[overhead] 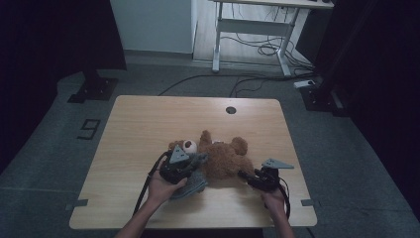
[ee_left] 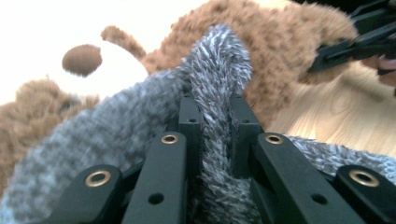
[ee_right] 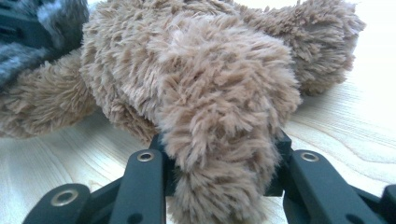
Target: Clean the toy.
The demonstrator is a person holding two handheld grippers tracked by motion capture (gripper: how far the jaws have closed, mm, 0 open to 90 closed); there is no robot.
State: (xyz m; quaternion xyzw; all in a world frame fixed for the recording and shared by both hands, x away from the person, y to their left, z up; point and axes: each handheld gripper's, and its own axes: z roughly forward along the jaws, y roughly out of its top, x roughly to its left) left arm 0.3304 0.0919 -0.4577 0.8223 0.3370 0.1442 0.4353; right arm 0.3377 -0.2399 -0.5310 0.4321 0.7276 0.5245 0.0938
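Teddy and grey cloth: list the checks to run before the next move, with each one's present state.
1. Left gripper clamped on the grey cloth: ok.
2. Right gripper clamped on the teddy by a limb: ok.
3. Teddy lying on the table, away from the edges: ok.
4. Grippers apart, no clash: ok.
5. Cloth free of the teddy, not snagged: cannot tell.
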